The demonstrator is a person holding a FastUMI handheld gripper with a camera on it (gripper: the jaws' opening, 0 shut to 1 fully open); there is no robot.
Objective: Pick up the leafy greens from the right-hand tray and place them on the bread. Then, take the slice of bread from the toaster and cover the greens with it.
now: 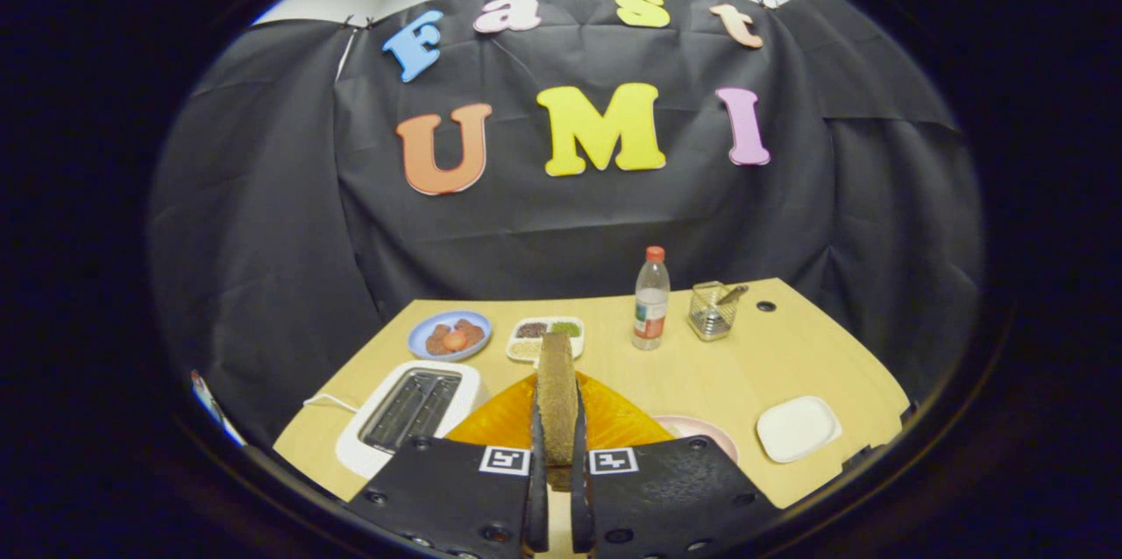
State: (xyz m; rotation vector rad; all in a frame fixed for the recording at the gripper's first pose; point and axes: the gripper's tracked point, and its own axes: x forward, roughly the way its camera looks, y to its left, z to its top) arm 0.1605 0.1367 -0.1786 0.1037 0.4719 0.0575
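Note:
My gripper [557, 428] is shut on a brown slice of bread [557, 371], which stands upright on edge between the two fingers and rises above their tips. Just left of the fingers sits the white toaster [412, 412], and I see no bread sticking out of its dark slots. An orange plate [622, 421] lies right under and behind the held slice; the bread and the gripper body hide most of it. A white square tray [798, 428] lies to the right of the fingers, its surface showing plain white.
The rim of a pink plate [701, 432] peeks out beside the orange one. Beyond them on the wooden table [789, 357] stand a blue plate of food [450, 335], a white compartment tray [545, 333], a plastic bottle [651, 298] and a wire holder [712, 310].

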